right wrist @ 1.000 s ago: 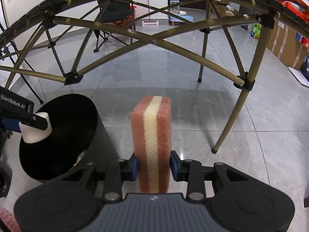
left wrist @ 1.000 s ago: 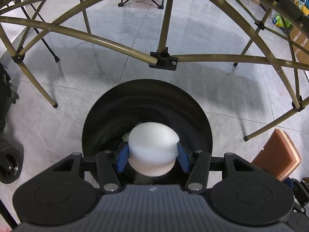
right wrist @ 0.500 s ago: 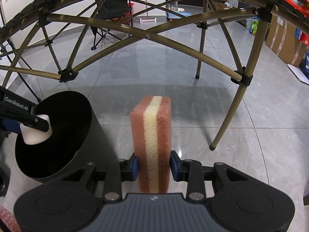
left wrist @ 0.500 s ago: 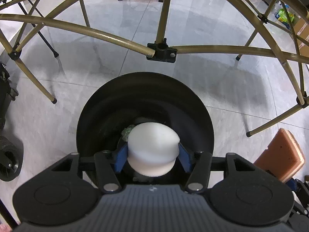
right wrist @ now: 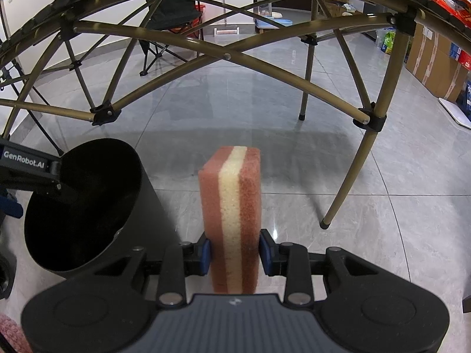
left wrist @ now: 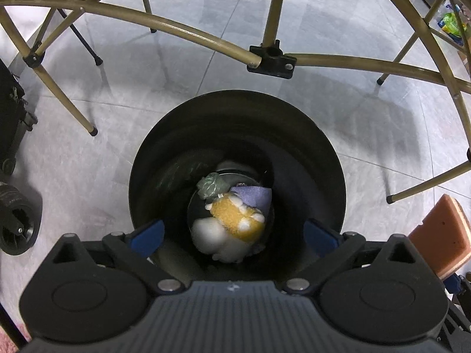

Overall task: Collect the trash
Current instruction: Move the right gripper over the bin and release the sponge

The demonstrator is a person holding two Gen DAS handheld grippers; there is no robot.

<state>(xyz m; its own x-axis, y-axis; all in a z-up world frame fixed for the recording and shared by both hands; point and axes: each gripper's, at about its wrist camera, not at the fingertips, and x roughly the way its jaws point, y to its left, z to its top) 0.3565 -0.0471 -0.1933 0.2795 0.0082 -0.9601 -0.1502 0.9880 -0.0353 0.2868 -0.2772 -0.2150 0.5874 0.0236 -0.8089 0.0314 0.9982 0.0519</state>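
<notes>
left claw (left wrist: pixel 232 232) spreading, empty, over black bin (left wrist: pixel 309 135) | right claw (right wrist: pixel 235 253) pinches striped sponge (right wrist: pixel 231 206) beside bin (right wrist: pixel 88 206) | I fear sponge misses the rim if released here

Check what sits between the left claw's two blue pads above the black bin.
Nothing: the left claw is opening, its gap bare over the black bin; trash lies at the bottom. Left wrist view.
</notes>
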